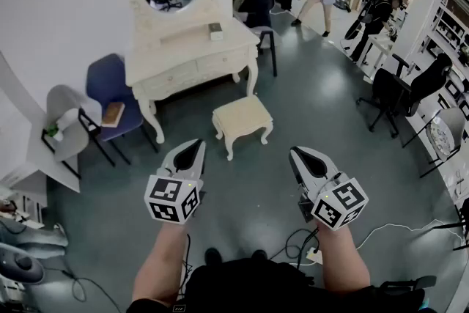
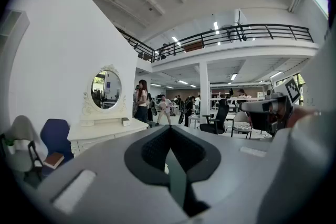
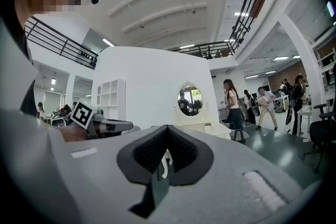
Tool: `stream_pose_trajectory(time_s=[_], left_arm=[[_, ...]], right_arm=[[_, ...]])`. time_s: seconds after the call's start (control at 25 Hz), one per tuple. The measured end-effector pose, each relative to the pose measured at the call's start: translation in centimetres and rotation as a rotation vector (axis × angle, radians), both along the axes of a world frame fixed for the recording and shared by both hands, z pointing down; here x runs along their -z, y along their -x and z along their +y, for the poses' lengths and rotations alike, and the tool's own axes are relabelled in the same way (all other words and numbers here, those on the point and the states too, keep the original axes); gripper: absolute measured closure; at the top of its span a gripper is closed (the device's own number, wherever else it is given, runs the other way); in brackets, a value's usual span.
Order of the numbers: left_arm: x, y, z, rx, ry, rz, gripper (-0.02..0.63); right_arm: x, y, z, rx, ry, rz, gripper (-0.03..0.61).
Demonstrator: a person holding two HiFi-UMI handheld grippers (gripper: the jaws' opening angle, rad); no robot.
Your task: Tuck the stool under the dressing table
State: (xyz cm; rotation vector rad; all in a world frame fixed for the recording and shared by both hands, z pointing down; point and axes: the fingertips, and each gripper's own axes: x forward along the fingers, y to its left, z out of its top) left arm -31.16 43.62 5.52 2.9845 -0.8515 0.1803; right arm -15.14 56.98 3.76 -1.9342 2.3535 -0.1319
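The left gripper (image 1: 196,145) and the right gripper (image 1: 295,152) are held side by side above the grey floor (image 1: 322,95). Each has its jaws brought together to a thin slit and holds nothing. Both point toward the far side of the scene. Just beyond their tips, and between the two lines they point along, stands the cream stool (image 1: 242,117) on its four curved legs. Neither gripper touches it, and it looks about equally near to both, so either could reach it, or both together. The stool's long axis runs left to right, roughly parallel to the front edge of the dressing desk (image 1: 194,59). The stool is wholly out in the open, on the near side of the desk and close to its right front leg (image 1: 251,80). The open knee space under the desk therefore lies farther off and to the left of the stool. By my judgement, the stool must be pushed away and leftward to go between the desk's legs rather than into the right one.
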Motion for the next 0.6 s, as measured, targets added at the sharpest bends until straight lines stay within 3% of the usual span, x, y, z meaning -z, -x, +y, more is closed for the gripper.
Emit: stream_pose_trajectory(time_s=[0.28, 0.6], left_arm=[[-1.7, -0.1, -0.3, 0.013, 0.014, -0.027, 0.595], [-2.2, -2.9, 1.9, -0.027, 0.007, -0.059, 0.595]], right_arm=[[-1.3, -0.7, 0.0, -0.006, 0.02, -0.017, 0.577], [-2.2, -3.9, 1.1, -0.042, 0.035, -0.131, 0.575]])
